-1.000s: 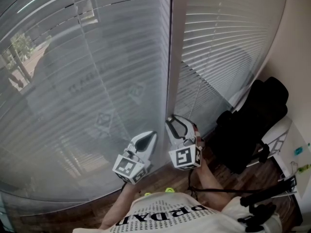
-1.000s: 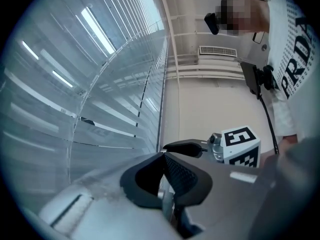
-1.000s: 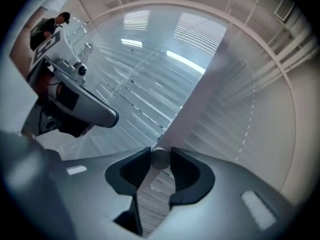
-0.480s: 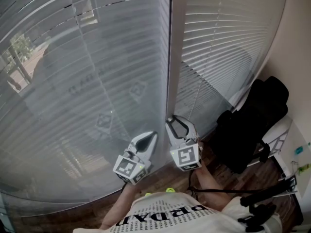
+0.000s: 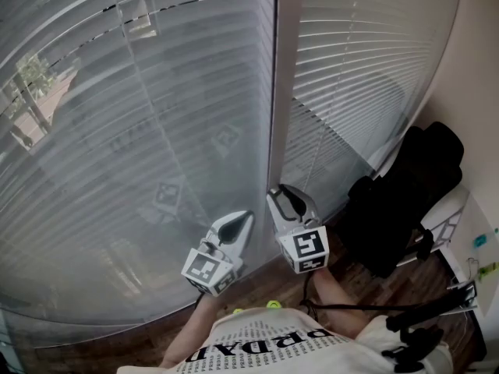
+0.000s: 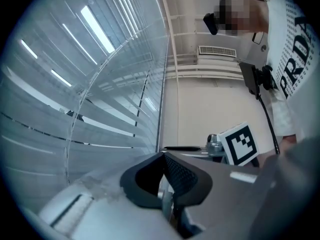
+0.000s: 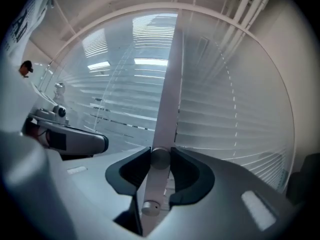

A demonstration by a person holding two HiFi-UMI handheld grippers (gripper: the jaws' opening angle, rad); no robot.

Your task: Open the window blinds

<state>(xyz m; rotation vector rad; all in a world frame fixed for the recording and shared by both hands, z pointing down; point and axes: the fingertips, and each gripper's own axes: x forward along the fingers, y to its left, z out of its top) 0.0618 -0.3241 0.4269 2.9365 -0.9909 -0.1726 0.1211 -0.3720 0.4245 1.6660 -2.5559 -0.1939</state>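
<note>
Two slatted window blinds hang ahead, a left blind (image 5: pixel 140 131) and a right blind (image 5: pixel 366 61), parted by a white window post (image 5: pixel 282 76). Daylight and a tree show through the left blind's slats. My right gripper (image 5: pixel 279 192) points level at the foot of the post. In the right gripper view it is shut on a pale tilt wand (image 7: pixel 159 160) that hangs down between its pads. My left gripper (image 5: pixel 243 215) sits just left of it, close to the left blind, jaws shut with nothing between them (image 6: pixel 165 156).
A black chair or bag (image 5: pixel 405 201) stands at the right against the wall beside a white desk edge (image 5: pixel 460 216). A black stand with cables (image 5: pixel 421 318) lies low at the right. Wooden floor (image 5: pixel 257 287) shows below the blinds.
The right gripper has rolled about its own line while keeping its hold on the wand. The left blind's slats have tilted a little and more outdoors shows. The left gripper has stayed put.
</note>
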